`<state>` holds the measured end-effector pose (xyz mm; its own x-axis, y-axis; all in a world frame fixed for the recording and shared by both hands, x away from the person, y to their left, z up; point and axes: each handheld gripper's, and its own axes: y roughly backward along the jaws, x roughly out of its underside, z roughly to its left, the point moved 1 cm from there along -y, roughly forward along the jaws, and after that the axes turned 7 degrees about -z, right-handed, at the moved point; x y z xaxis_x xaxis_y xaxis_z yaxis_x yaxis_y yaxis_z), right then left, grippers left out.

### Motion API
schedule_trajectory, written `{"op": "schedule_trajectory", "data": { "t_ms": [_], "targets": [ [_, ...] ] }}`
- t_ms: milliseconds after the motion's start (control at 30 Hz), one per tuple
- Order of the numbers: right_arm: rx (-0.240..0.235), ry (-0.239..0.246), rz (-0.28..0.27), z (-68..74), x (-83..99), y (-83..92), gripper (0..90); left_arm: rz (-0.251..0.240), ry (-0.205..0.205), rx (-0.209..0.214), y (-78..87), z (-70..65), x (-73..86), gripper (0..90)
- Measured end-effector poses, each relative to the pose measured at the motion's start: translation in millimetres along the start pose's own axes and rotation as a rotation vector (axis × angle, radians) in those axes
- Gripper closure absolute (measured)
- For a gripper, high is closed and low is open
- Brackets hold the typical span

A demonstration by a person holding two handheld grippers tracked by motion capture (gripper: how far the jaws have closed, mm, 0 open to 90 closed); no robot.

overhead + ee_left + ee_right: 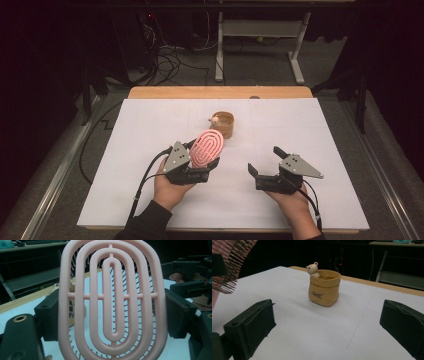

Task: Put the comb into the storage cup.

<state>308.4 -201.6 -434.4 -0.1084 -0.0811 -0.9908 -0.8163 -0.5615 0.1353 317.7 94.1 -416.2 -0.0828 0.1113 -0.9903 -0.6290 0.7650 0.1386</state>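
So the left hand-held gripper is pinching a pink oval hairbrush by its two long edges, holding it up off the surface with the bristles facing away from the person. In the left gripper view the brush is sitting right between the two black jaws, both pressing on its rim. The right hand-held gripper is hovering at about 3 o'clock from the brush, jaws spread wide with nothing between them.

Just beyond the brush, at roughly 1 o'clock from it, a little tan sack-shaped pot is standing upright on the white surface. A small bear figure is peeking over its rim. Can't tell what else is inside. The right gripper view is looking straight at the pot, open surface in between, nothing blocking.
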Motion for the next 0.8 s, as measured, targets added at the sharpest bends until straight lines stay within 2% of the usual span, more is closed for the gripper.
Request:
{"op": "schedule_trajectory", "data": {
  "t_ms": [233,800],
  "targets": [
    [-0.024,-0.023,-0.005,5.5,-4.1,-0.9,0.2,0.001,-0.003,0.005,-2.1,-3.4,0.9,18.5],
    [-0.077,-0.035,-0.024,22.3,-16.0,-1.8,0.2,0.013,-0.017,0.008,-5.1,-7.9,2.8,18.4]
  ]
}}
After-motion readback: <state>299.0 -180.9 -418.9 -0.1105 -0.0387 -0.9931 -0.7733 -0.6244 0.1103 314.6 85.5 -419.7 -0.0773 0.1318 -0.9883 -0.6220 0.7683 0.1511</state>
